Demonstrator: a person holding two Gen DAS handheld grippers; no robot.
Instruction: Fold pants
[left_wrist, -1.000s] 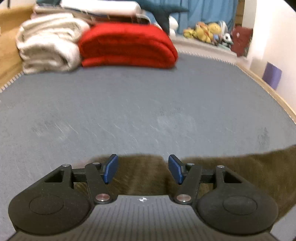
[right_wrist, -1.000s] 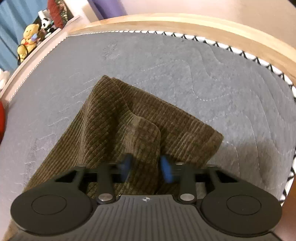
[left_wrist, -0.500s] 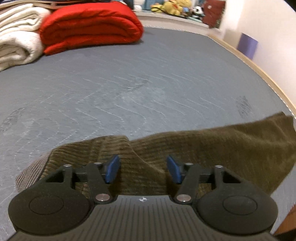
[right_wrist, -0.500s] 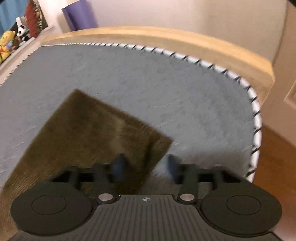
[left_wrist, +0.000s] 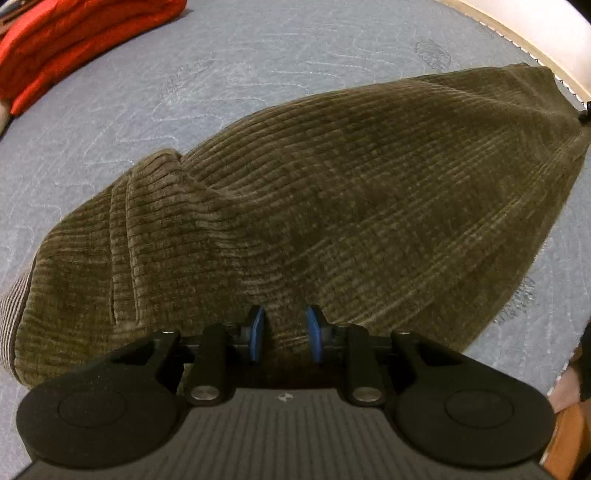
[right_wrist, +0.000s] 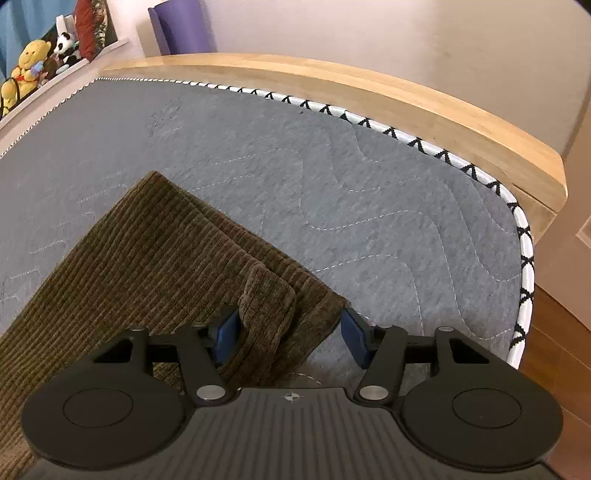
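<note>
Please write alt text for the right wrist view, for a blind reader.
The right gripper hangs over the corner of brown corduroy pants on a grey mattress, its jaws closing with a fold of cloth between them. A wooden bed frame runs behind.

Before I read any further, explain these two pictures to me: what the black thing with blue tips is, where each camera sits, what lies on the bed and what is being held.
Each picture comes from a camera fixed on a hand-held gripper, looking forward along its two blue-tipped fingers. A person carries one gripper in each hand; no robot arm is involved.

The left gripper looks down on brown corduroy pants spread on a grey quilted mattress. Its jaws are closing with a ridge of the cloth between them; whether the pads press it yet I cannot tell. A folded red blanket lies at the far corner.

The right gripper is over the pants' other end, near the wooden bed frame. Its jaws stand apart, closing slightly, around a raised fold but not clamping it.
</note>
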